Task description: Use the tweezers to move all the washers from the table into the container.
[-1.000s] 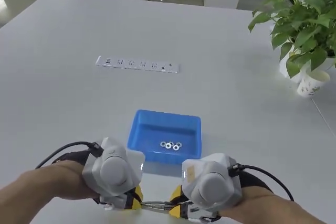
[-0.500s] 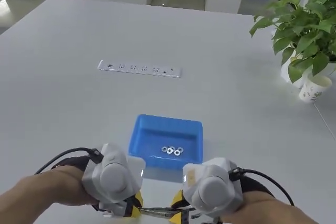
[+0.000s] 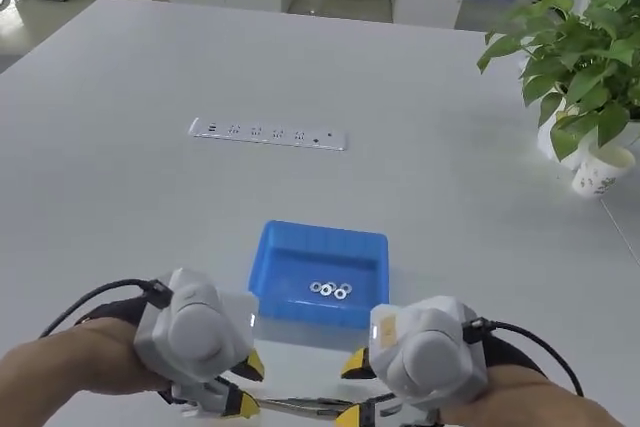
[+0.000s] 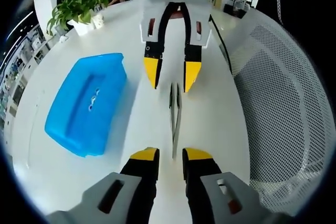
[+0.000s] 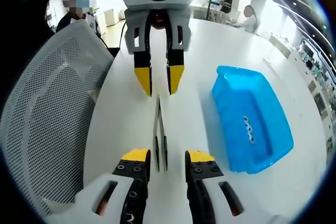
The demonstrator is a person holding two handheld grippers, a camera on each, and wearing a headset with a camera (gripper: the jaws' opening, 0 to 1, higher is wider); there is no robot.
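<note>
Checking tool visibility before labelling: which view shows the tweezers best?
The left gripper view: the tweezers show full length, with nothing covering them. The right gripper view shows them nearly as well. In the head view they sit at the bottom edge, partly hidden.

Desk (image 3: 120, 77) — open left, right and beyond the container (image 3: 322, 231); power strip (image 3: 267, 134) lies farther back — plant (image 3: 580, 47) stands at far right edge.

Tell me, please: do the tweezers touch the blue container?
Apart. In the left gripper view the tweezers lie on the table, and a bare white strip separates them from the blue container.
</note>
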